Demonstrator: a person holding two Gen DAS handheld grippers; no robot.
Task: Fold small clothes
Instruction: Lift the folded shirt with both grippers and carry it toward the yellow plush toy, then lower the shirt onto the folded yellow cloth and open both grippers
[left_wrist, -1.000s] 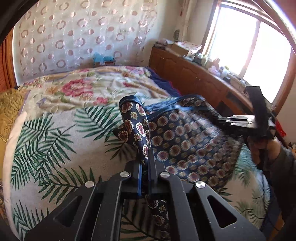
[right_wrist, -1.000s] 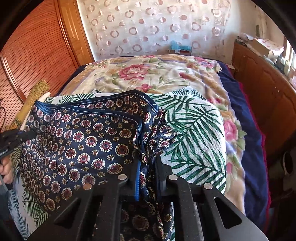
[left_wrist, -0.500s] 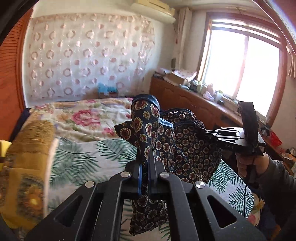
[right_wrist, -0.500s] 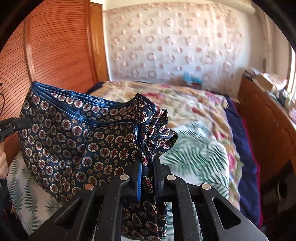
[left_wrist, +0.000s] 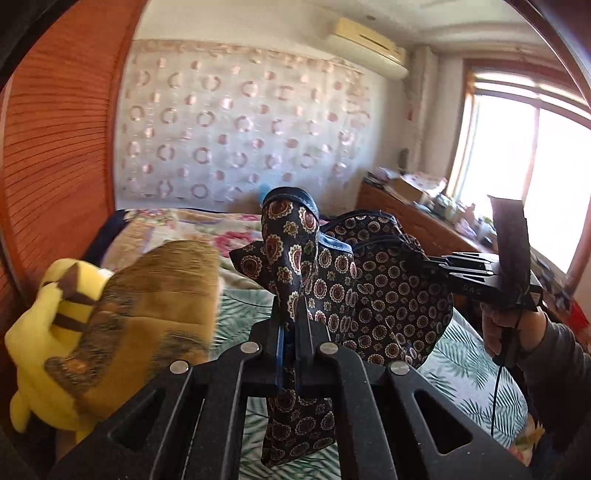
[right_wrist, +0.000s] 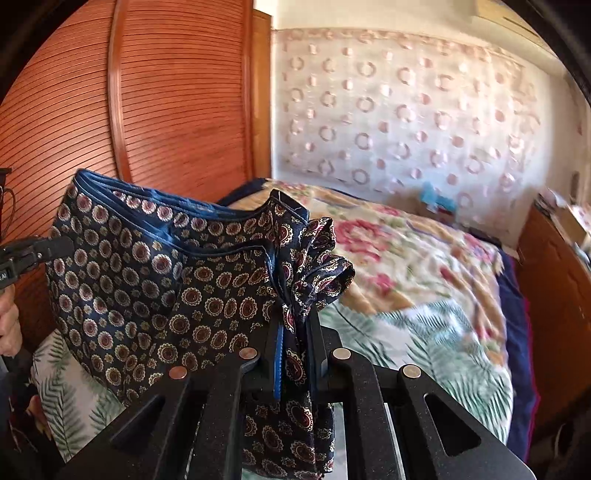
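- While lifted clear of palm-print bed (right_wrist: 436, 343), navy medallion-print silky shorts (right_wrist: 155, 280) hang btwn grippers, prob. to shake flat.
- L hand-held gripper (left_wrist: 290, 325): clamped on waistband corner.
- R hand-held gripper (right_wrist: 291, 332): clamped on opp. corner.

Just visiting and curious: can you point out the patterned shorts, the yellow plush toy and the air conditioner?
patterned shorts (right_wrist: 122, 295), right wrist view, hanging front panel.
yellow plush toy (left_wrist: 40, 332), left wrist view, its yellow body.
air conditioner (left_wrist: 365, 38), left wrist view, front casing.

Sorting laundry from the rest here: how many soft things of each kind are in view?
Patterned shorts, held up by both tongs: 1
Yellow plush toy: 1
Brown pillow: 1
Total: 3
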